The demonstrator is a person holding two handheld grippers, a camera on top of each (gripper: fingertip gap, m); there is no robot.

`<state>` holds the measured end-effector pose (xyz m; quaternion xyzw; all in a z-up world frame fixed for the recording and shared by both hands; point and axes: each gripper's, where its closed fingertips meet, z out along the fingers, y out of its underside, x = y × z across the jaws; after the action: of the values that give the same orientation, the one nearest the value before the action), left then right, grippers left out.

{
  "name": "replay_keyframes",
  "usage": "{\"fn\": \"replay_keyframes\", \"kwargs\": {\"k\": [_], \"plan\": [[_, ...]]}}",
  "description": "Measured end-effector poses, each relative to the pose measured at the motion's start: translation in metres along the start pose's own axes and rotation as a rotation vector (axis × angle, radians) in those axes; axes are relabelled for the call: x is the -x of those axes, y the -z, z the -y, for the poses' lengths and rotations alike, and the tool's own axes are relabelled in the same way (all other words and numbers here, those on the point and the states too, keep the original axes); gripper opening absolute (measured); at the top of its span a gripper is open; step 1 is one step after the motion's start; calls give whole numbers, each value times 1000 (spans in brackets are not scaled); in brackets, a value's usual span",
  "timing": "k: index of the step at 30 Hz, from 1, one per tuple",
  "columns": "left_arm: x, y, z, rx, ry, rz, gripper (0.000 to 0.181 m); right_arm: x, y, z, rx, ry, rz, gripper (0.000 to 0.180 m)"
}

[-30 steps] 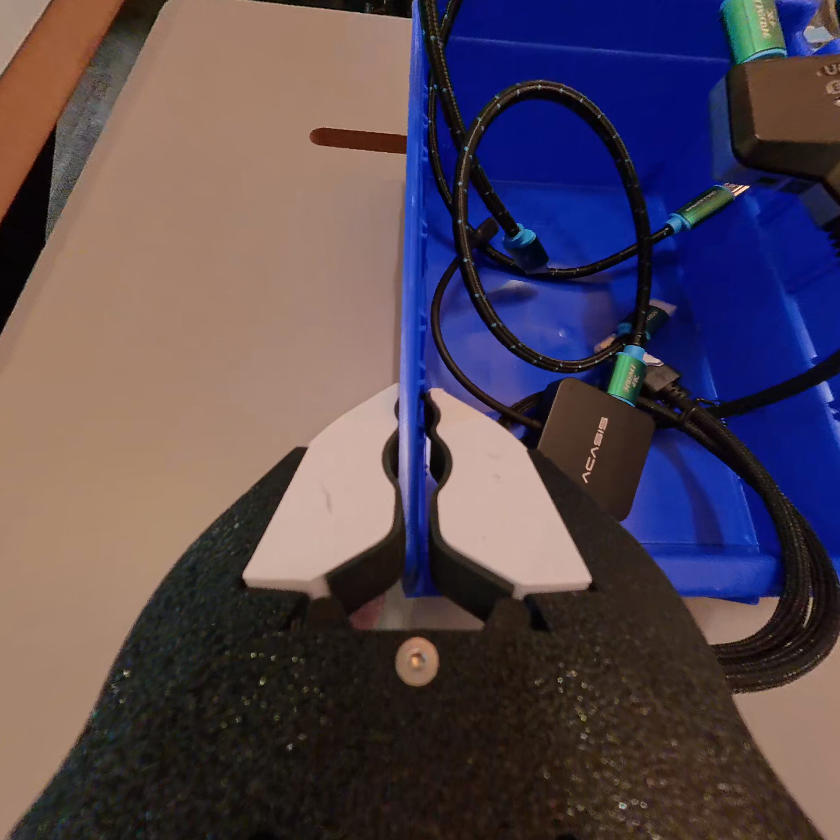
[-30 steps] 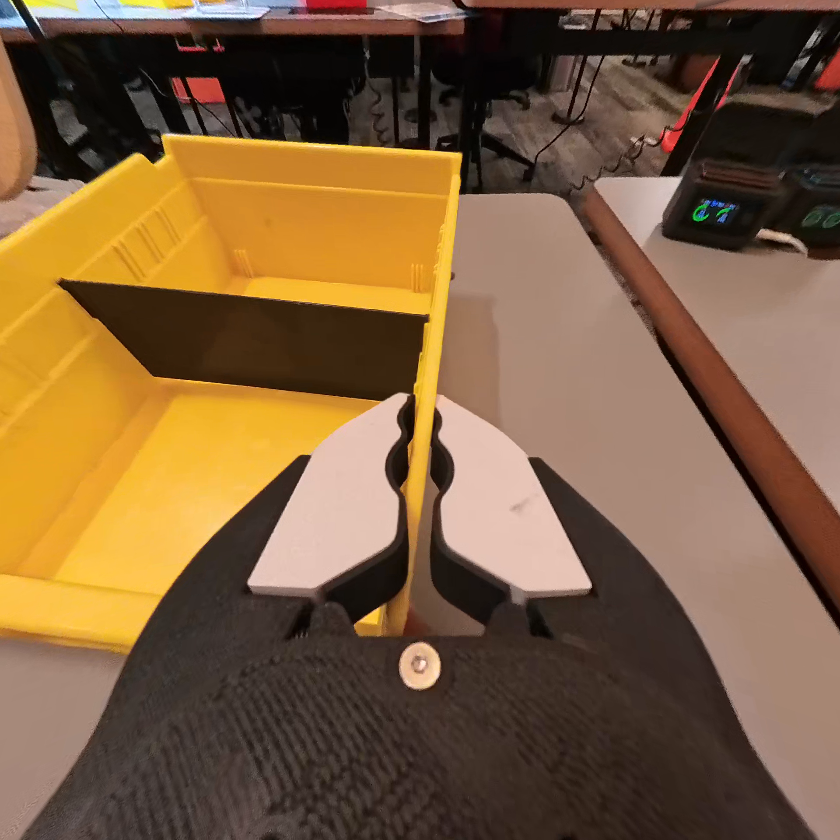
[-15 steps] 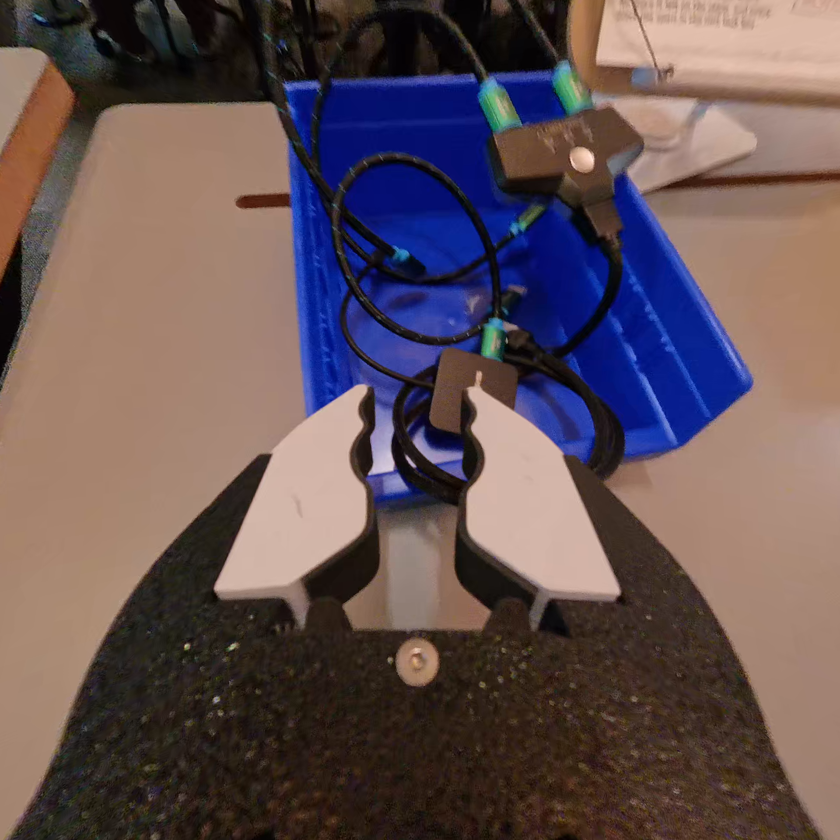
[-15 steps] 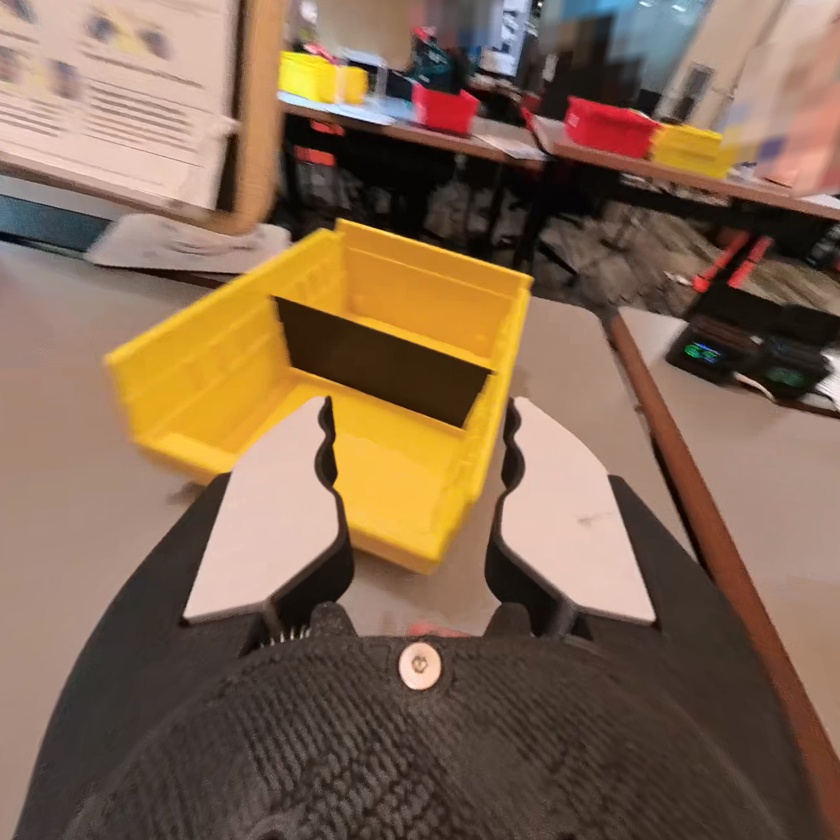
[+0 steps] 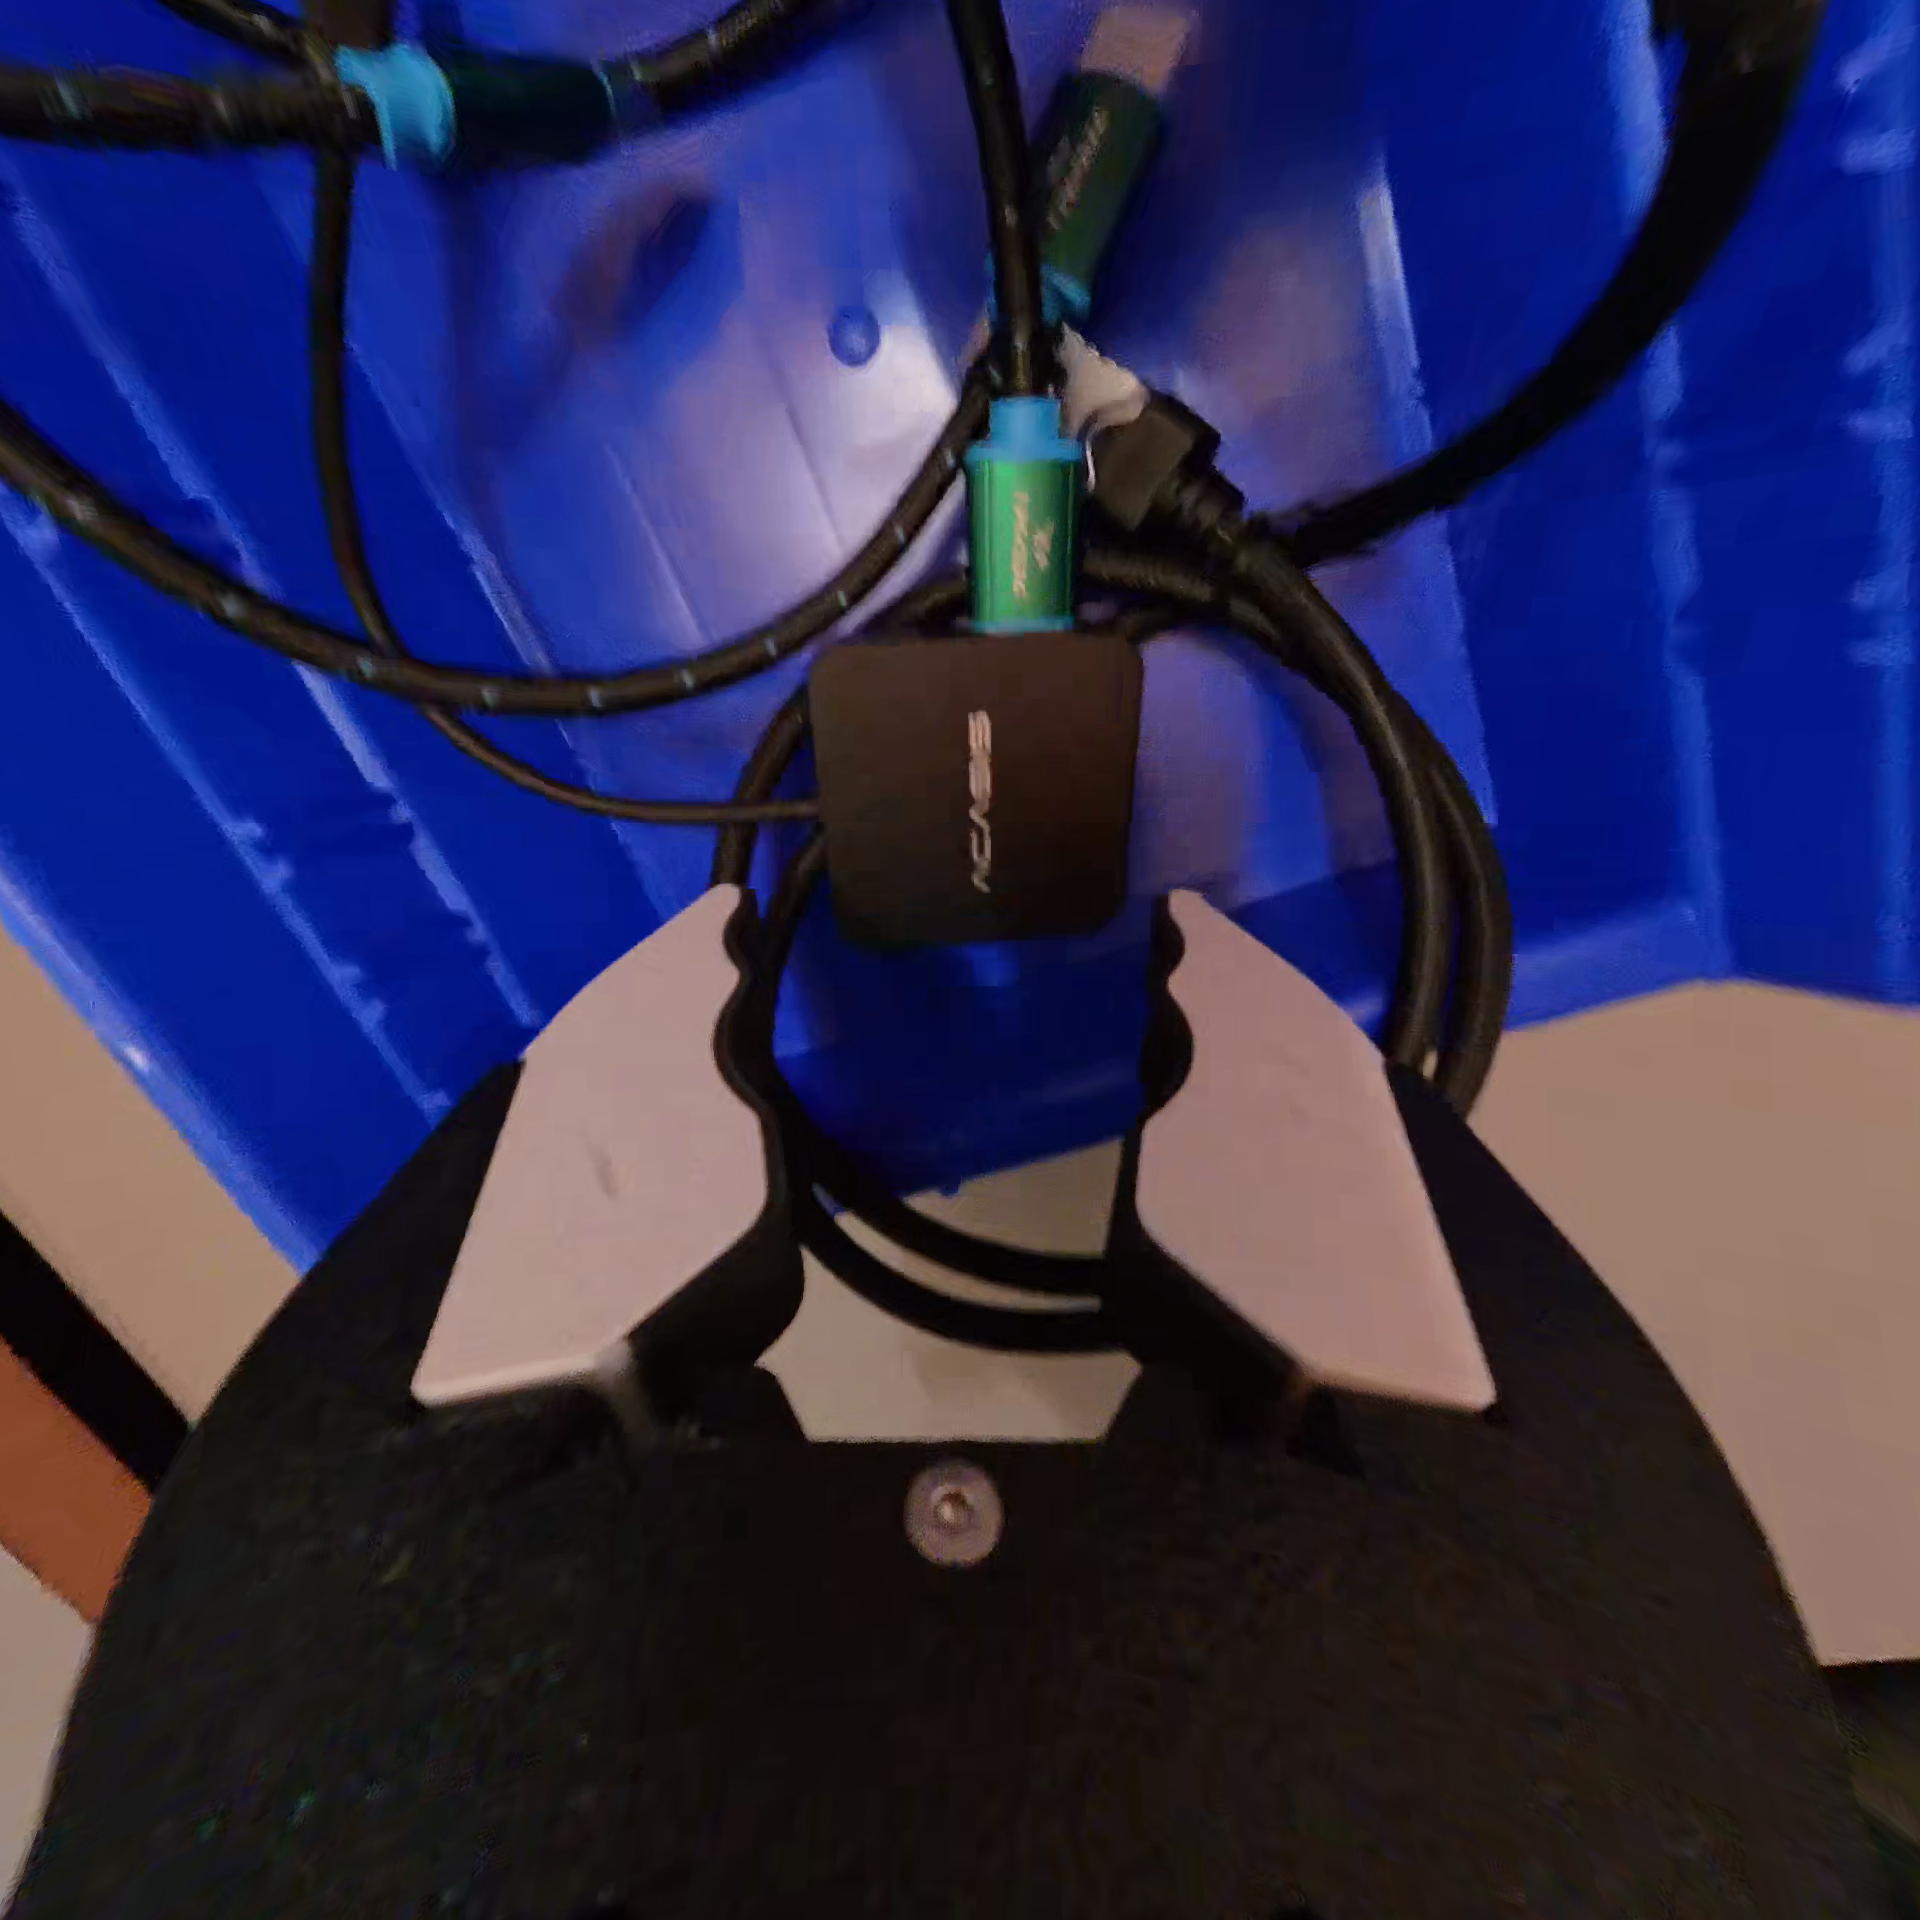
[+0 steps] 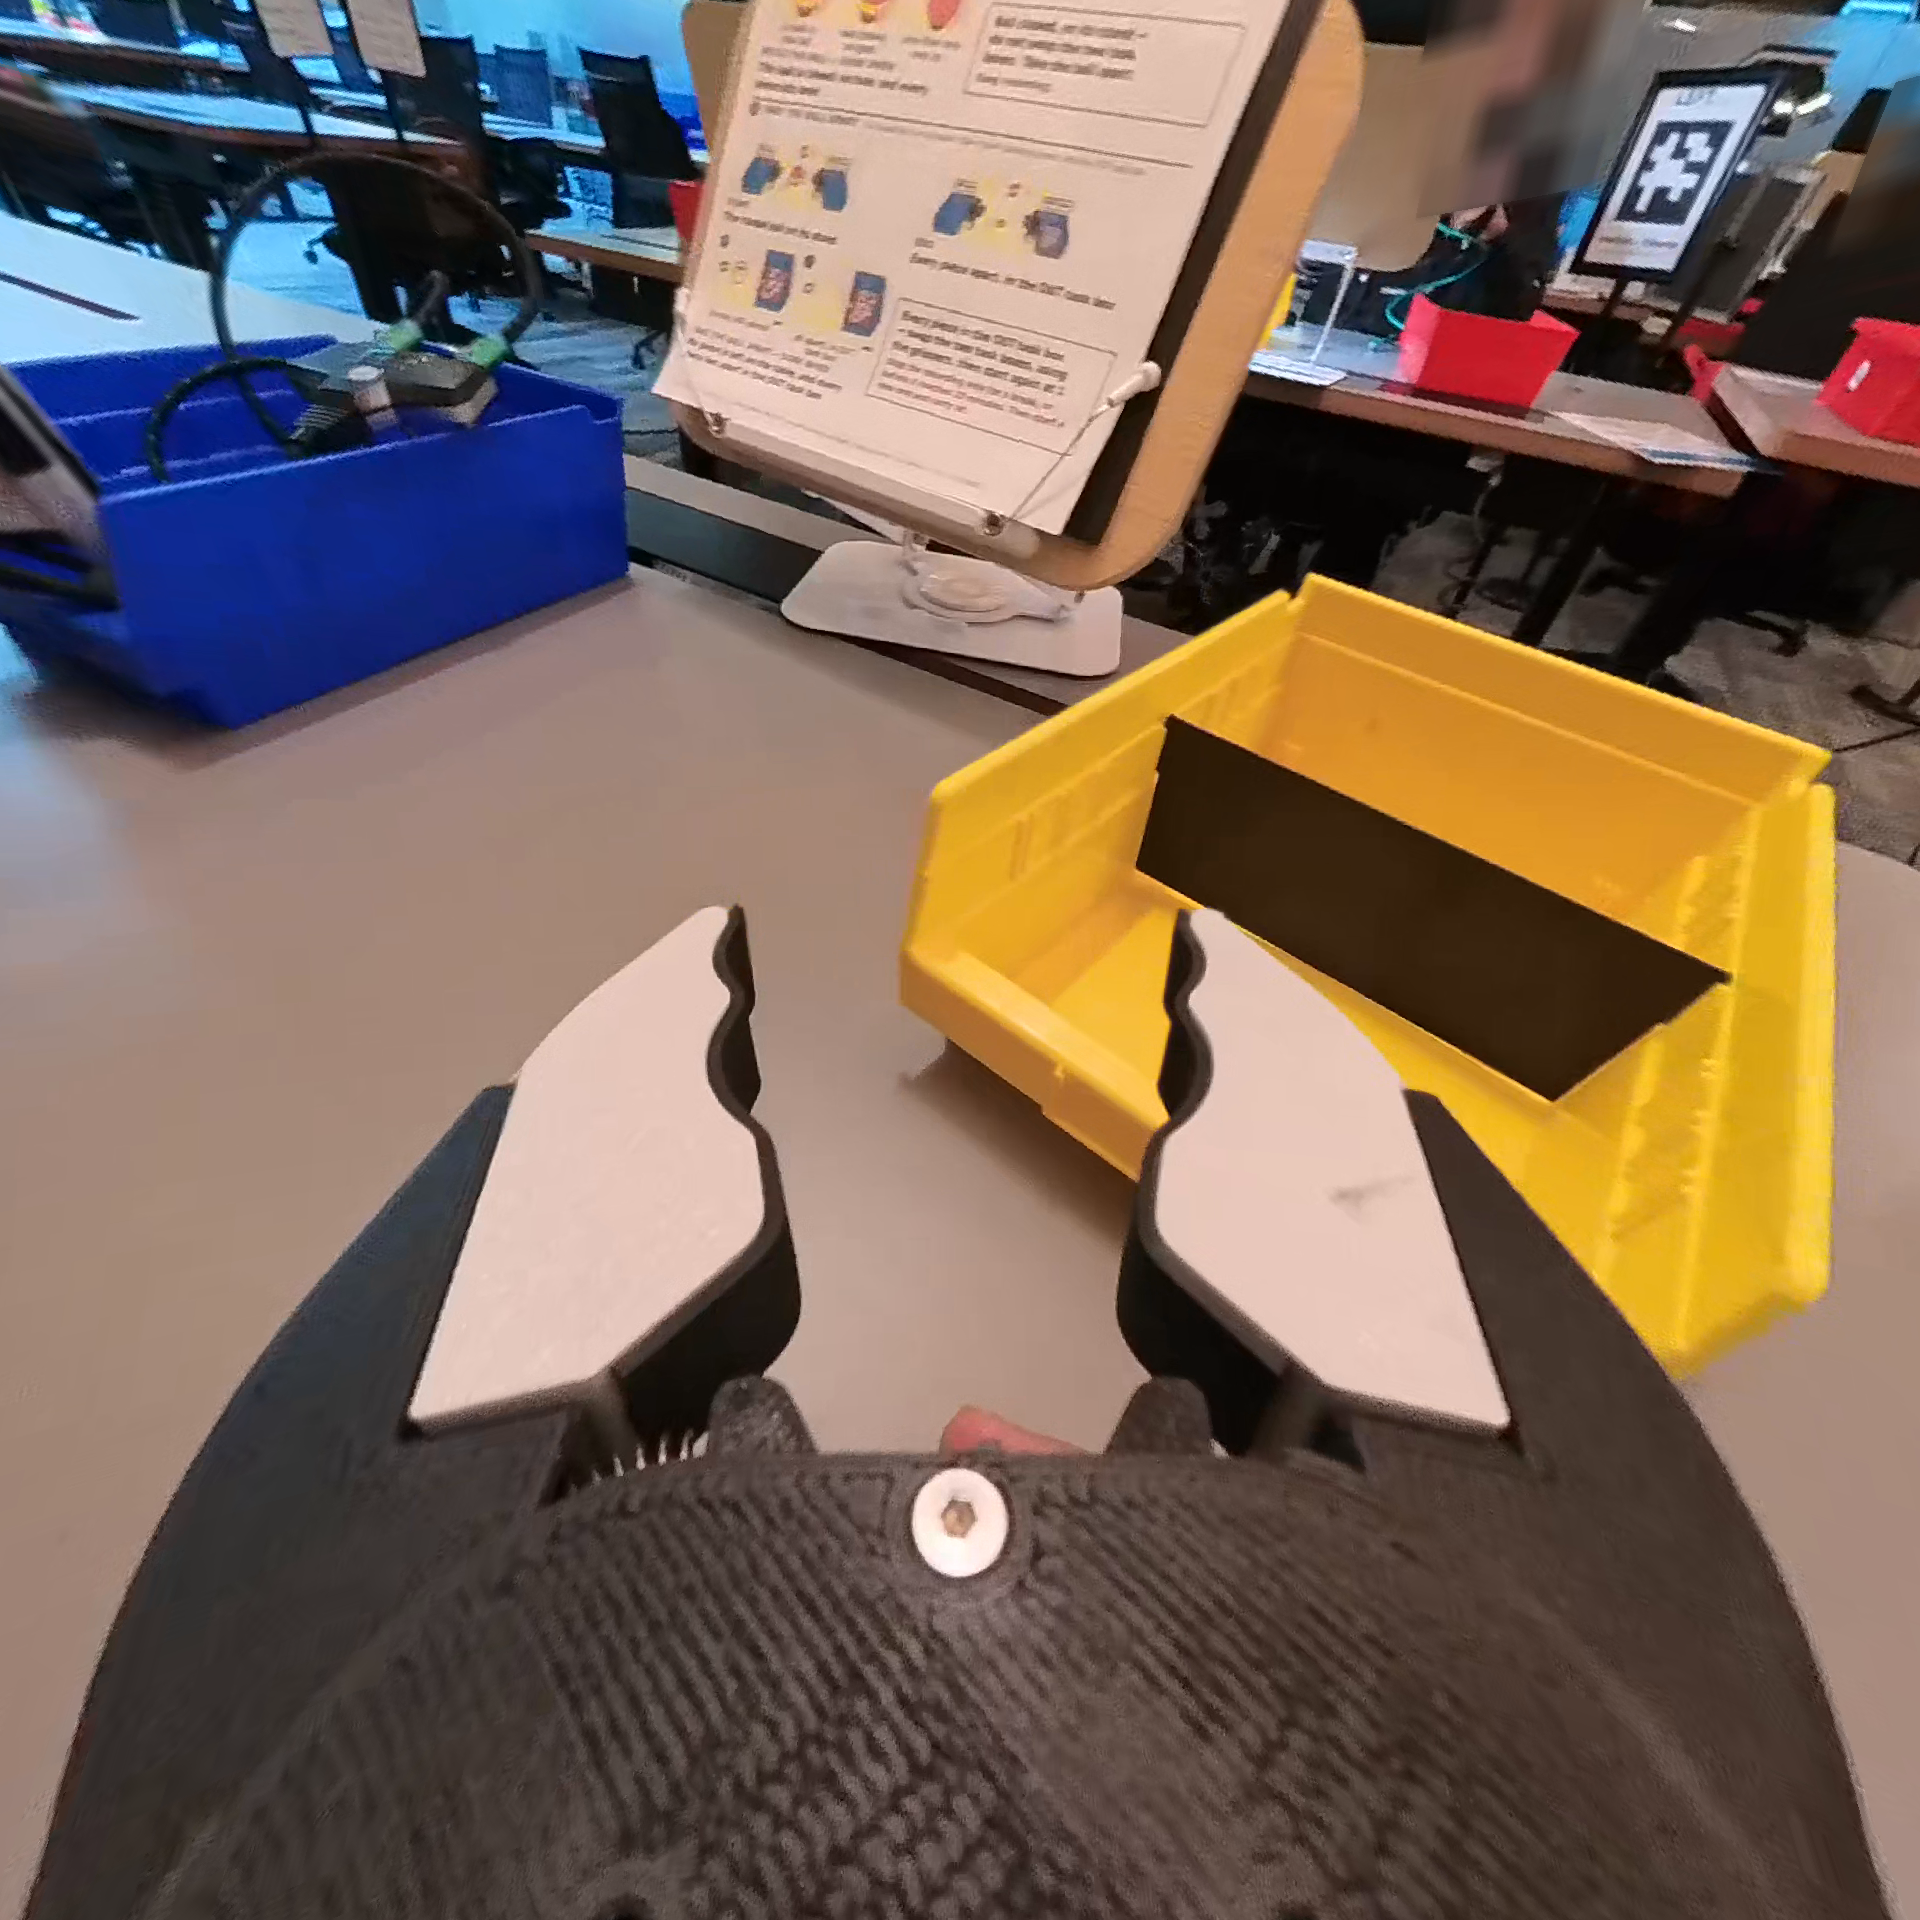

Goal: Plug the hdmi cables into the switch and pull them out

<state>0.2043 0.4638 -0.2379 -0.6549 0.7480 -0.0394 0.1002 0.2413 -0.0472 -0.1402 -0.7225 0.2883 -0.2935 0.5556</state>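
In the left wrist view my left gripper (image 5: 951, 914) is open, low over the front of the blue bin (image 5: 312, 831). Its fingertips (image 5: 686, 966) flank the near edge of a small black box (image 5: 977, 790), apart from it. A green HDMI plug (image 5: 1018, 540) sits in the box's far side. Black braided cables (image 5: 1455, 831) coil around it, and a second green plug (image 5: 1081, 166) lies farther back. In the right wrist view the black switch (image 6: 384, 379), with green plugs in it, rests on the blue bin's (image 6: 312, 540) far rim. My right gripper (image 6: 956, 925) is open and empty above the table.
A yellow bin (image 6: 1714, 1195) with a black divider (image 6: 1403, 914) stands right of my right gripper. A paper sheet on a stand (image 6: 997, 260) is at the table's back edge. Grey tabletop (image 6: 416, 935) lies between the bins. Other tables with red bins stand behind.
Both grippers let go of the bin walls and opened. The left one moved in over the blue bin to the black box. The right one swung left, away from the yellow bin.
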Motion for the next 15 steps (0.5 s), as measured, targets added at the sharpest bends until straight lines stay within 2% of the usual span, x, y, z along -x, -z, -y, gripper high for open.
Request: {"fn": "replay_keyframes", "kwargs": {"k": [1,8,10,12,15], "plan": [[1,-3,4,14,-21,17,69,3,0,0,2,18,3,76],[-7,-27,8,173,-47,66,77,8,6,-4,18,34,21,75],[-8,-29,13,153,-40,87,65,6,8,-5,17,25,19,74],[-9,-31,14,136,-35,89,65,4,8,-6,20,20,17,73],[-6,-29,15,105,-124,87,65,2,9,-5,19,26,11,71]]}}
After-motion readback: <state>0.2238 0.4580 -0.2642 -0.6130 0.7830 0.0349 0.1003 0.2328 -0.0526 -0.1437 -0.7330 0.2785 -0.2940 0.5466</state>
